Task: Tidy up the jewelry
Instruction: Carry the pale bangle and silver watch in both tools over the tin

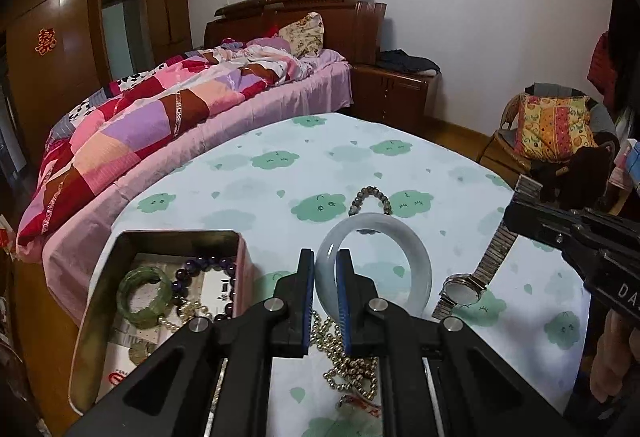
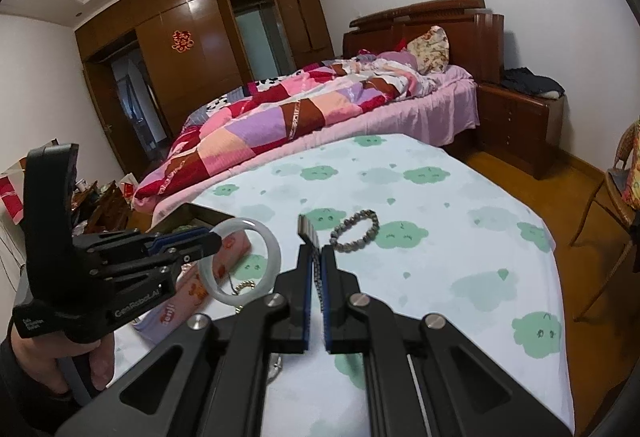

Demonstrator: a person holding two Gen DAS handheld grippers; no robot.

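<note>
Between the left gripper's (image 1: 326,269) blue-padded jaws sits the rim of a pale jade bangle (image 1: 400,233); the jaws are pinched onto its left side, and the ring stands on edge, lifted off the cloud-print tablecloth (image 1: 280,173). Left of these jaws lies an open metal tin (image 1: 128,237) holding a green bangle (image 1: 144,295), a dark purple bead bracelet (image 1: 208,267) and a strand of small pearls (image 1: 188,311). Under and just behind the jaws, a heap of gold-coloured beads (image 1: 352,365) lies on the cloth. Beyond the bangle, a grey stone bead bracelet (image 1: 370,199) rests flat on the table.

To the right of the left jaws hangs a silver wristwatch (image 1: 464,289) — its metal band runs up into the right gripper (image 1: 520,205), and the lower end of the band touches or nearly touches the cloth; which one is unclear.

From the right wrist view, the right gripper (image 2: 316,265) has its jaws pressed close on the watch band (image 2: 308,227), which shows as a thin ribbed strip rising out from between the pads. Just ahead and right of these jaws lies the grey bead bracelet (image 2: 356,233). To the left, the left gripper (image 2: 214,241) holds the pale bangle (image 2: 276,253) over the near edge of the tin (image 2: 208,215), with a pink box lid (image 2: 188,301) beneath it.
</note>
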